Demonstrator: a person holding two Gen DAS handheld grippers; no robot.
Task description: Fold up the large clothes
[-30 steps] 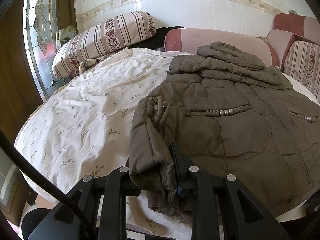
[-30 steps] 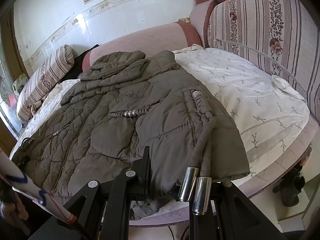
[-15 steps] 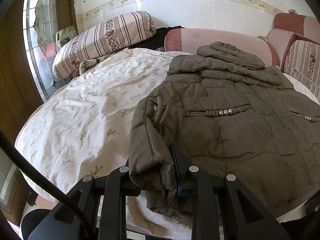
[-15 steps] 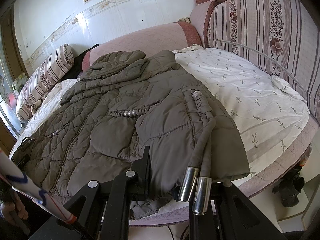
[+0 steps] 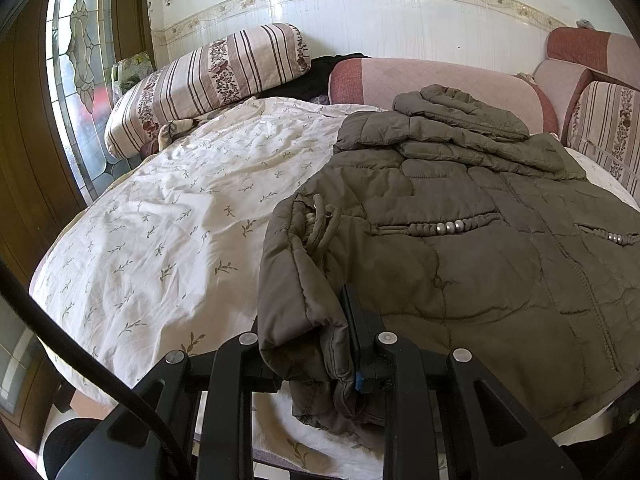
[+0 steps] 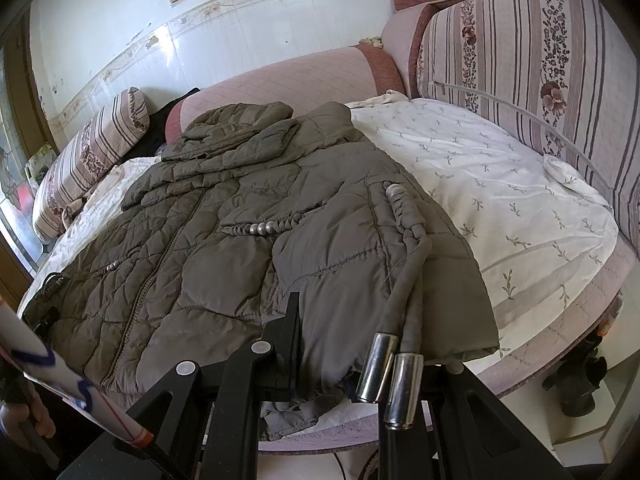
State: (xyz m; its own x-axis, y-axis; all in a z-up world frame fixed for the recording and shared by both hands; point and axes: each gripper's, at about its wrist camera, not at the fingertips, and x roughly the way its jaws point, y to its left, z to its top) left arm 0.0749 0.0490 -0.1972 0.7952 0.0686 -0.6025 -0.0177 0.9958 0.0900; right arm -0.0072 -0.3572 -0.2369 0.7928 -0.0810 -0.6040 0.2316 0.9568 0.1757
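Note:
An olive-brown quilted jacket (image 5: 460, 248) lies front up on the bed, hood toward the far cushions; it also fills the right wrist view (image 6: 224, 240). My left gripper (image 5: 316, 344) is shut on the jacket's near left hem corner, fabric bunched between its fingers. My right gripper (image 6: 336, 344) is shut on the near right hem corner at the bed's front edge. A drawcord with two metal tips (image 6: 394, 380) hangs over the right gripper.
A white floral sheet (image 5: 180, 220) covers the round bed. A striped bolster (image 5: 208, 84) lies at the far left, pink cushions (image 6: 288, 80) at the back, a striped cushion (image 6: 532, 60) at the right. A window (image 5: 76, 72) is left of the bed.

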